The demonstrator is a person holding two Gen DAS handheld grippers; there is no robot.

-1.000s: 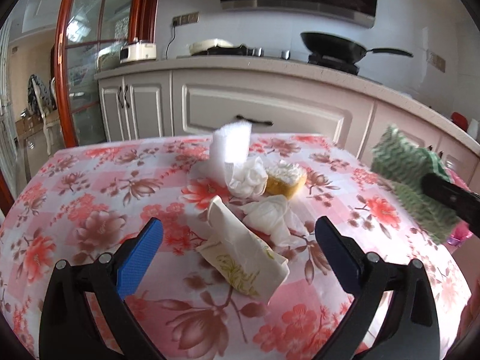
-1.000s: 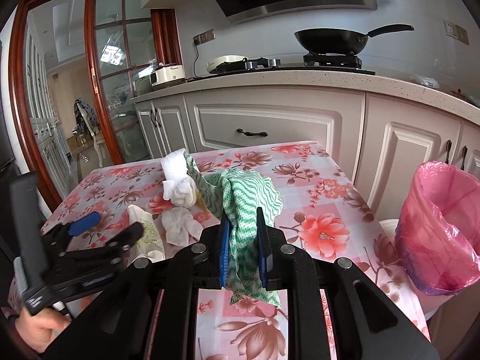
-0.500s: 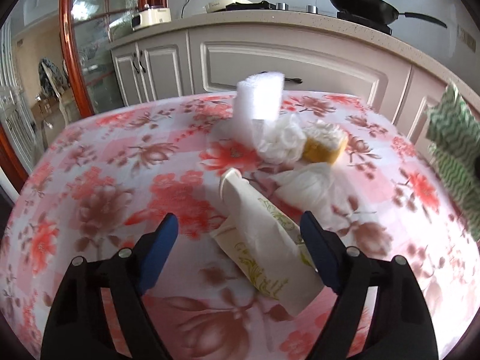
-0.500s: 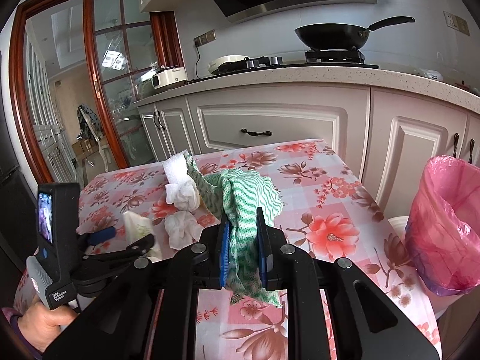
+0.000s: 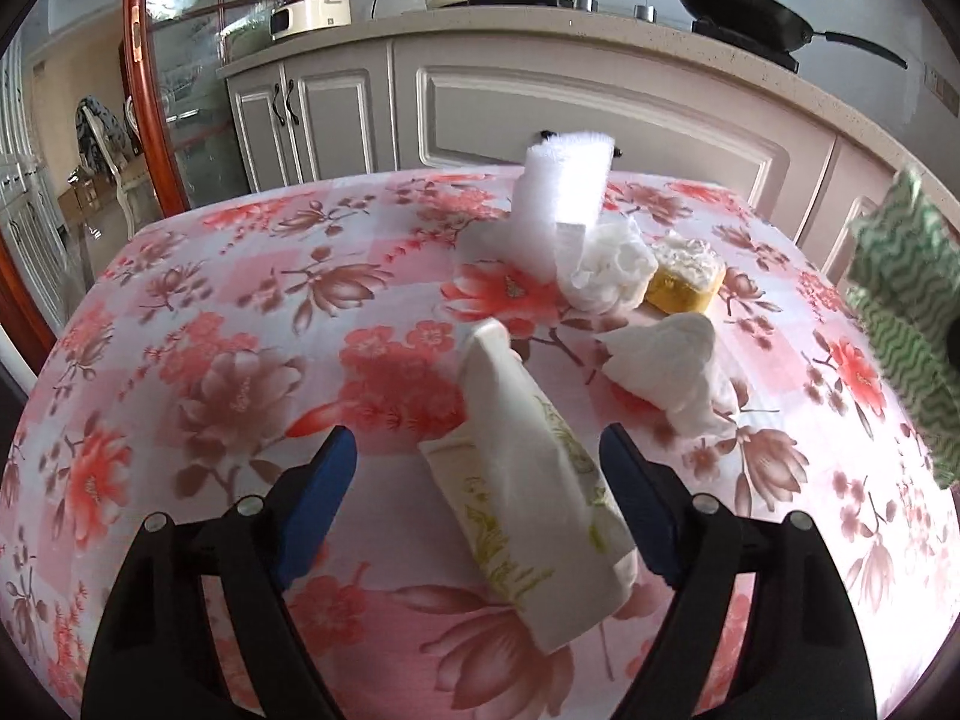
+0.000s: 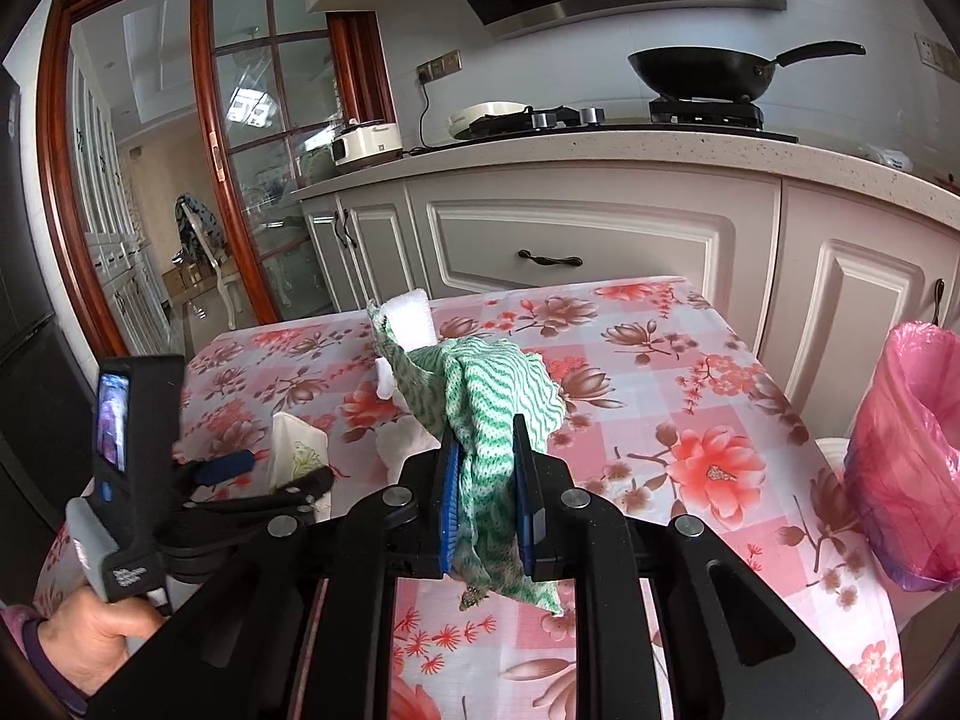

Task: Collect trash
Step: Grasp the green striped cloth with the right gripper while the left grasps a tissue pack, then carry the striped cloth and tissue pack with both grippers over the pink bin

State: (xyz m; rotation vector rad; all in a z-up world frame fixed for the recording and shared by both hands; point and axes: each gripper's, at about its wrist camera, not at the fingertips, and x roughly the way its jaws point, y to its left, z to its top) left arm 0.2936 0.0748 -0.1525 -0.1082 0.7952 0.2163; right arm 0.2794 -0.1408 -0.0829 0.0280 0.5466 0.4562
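Floral tablecloth (image 5: 180,312), crumpled tissues (image 5: 660,366), sponge (image 5: 684,276), pink bin (image 6: 906,468)

Both fisheye views face the far grey cabinets – the left looks down closely over the floral-clothed worktop (image 5: 180,312), the right sits farther right; both share that worktop.
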